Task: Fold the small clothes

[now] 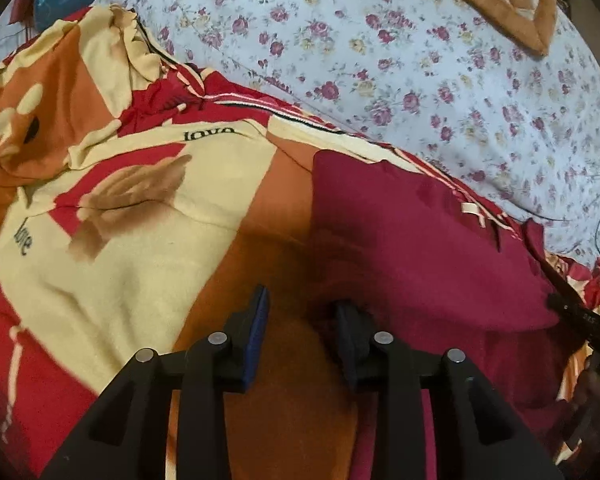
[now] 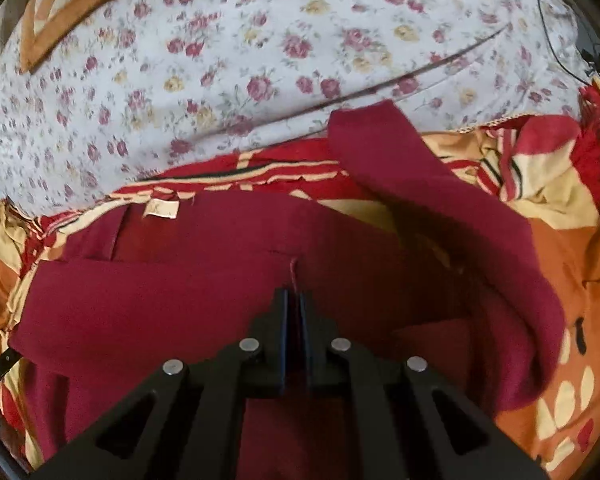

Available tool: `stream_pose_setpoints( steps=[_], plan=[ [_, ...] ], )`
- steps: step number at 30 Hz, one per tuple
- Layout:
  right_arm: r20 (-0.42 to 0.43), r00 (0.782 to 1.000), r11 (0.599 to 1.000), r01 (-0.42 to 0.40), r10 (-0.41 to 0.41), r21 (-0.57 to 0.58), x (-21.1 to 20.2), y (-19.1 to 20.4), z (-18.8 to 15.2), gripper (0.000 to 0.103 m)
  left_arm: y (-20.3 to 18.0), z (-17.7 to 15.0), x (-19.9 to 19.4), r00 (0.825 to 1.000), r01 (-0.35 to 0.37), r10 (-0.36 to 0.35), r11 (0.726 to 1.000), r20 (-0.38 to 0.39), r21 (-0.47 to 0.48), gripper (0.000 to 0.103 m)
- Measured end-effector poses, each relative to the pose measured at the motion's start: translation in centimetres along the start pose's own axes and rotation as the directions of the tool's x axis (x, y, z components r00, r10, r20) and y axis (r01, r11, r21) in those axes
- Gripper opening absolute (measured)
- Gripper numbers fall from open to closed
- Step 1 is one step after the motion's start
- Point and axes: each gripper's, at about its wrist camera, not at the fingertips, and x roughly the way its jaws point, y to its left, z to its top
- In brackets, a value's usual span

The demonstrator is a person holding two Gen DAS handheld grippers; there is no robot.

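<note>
A dark red garment point(image 1: 416, 240) lies on a patterned blanket point(image 1: 140, 280). In the left wrist view it fills the right half. My left gripper point(image 1: 302, 308) is open, its fingers low over the orange part of the blanket, the right finger point(image 1: 350, 320) at the garment's left edge. In the right wrist view the garment point(image 2: 180, 292) spreads across the middle, with a sleeve point(image 2: 440, 208) running to the upper right and a cream label point(image 2: 162, 210) at its collar. My right gripper point(image 2: 294, 300) is shut on a fold of the garment's edge.
A white floral sheet point(image 1: 400, 60) covers the bed beyond the blanket; it also shows in the right wrist view point(image 2: 220, 60). An orange quilted pillow point(image 1: 500, 0) lies at the far side. A black cable point(image 2: 560, 40) runs at the right.
</note>
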Motion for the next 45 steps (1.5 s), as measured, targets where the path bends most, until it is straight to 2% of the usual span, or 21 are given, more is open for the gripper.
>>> stream_pose_setpoints(
  steps=[1,3,5,9,11,14,16,20,23,29,33,37,39,43,45],
  plan=[
    [-0.002,1.000,1.000,-0.022,0.022,-0.002,-0.4,-0.2,0.0,0.006,-0.2,0.0,-0.3,1.000,-0.009,0.009,1.000,-0.002,0.001,0.024],
    [-0.017,0.998,0.998,-0.066,0.066,0.022,-1.0,-0.8,0.1,0.010,-0.4,-0.2,-1.7,0.997,-0.076,0.075,0.997,0.029,0.016,0.024],
    [-0.010,0.997,0.996,-0.072,0.072,0.062,-1.6,-1.7,0.2,0.025,-0.1,-0.1,-2.8,0.992,-0.114,0.112,0.993,0.063,0.020,0.024],
    [0.018,0.997,0.996,-0.076,0.075,0.040,-2.9,-1.7,0.3,0.025,-0.3,0.8,-3.9,0.991,-0.100,0.098,0.995,0.094,0.019,0.024],
    [-0.002,0.996,0.995,-0.091,0.091,-0.027,-2.7,-0.1,0.4,0.025,-1.2,1.4,-3.5,0.991,-0.103,0.099,0.994,0.088,0.040,0.024],
    [-0.039,0.996,0.992,-0.080,0.077,-0.096,-1.5,1.7,0.1,0.025,-3.1,2.2,-1.4,0.997,-0.070,0.067,0.995,0.050,0.069,0.024],
    [-0.063,0.997,0.992,-0.041,0.033,-0.123,0.0,2.2,-0.2,0.025,-4.3,2.2,0.5,0.998,-0.069,0.067,0.993,0.017,0.096,0.024],
    [-0.018,1.000,0.989,0.016,-0.019,-0.146,1.5,2.1,0.0,0.016,-5.0,1.4,3.8,0.991,-0.122,0.129,0.981,-0.039,0.150,0.025],
    [-0.024,0.999,0.990,0.024,-0.027,-0.139,1.4,2.2,0.3,0.016,-4.8,1.0,3.6,0.990,-0.137,0.139,0.979,-0.001,0.154,0.032],
    [-0.001,1.000,0.993,-0.028,0.028,-0.118,-1.7,2.0,-0.6,0.020,-4.7,0.9,3.5,0.992,-0.127,0.128,0.981,0.004,0.145,0.033],
    [-0.026,1.000,0.990,-0.001,-0.003,-0.140,-1.1,2.0,-1.7,0.021,-4.7,0.8,3.6,0.991,-0.130,0.130,0.981,0.007,0.146,0.033],
    [-0.001,0.998,0.980,0.066,-0.068,-0.188,-0.1,2.6,-1.8,0.021,-4.8,0.7,3.5,0.991,-0.134,0.133,0.979,0.017,0.151,0.033],
    [-0.005,0.997,0.980,0.074,-0.076,-0.187,0.0,2.7,-1.6,0.021,-4.9,0.6,3.4,0.990,-0.139,0.137,0.978,0.023,0.159,0.033],
    [-0.010,0.999,0.989,0.036,-0.038,-0.142,-1.4,2.3,-1.9,0.022,-4.9,0.4,3.0,0.990,-0.142,0.139,0.976,0.029,0.167,0.033],
    [0.001,1.000,0.992,0.025,-0.025,-0.128,-2.3,2.1,-2.4,0.026,-4.9,0.5,3.0,0.990,-0.140,0.138,0.977,0.026,0.163,0.033]
  ],
)
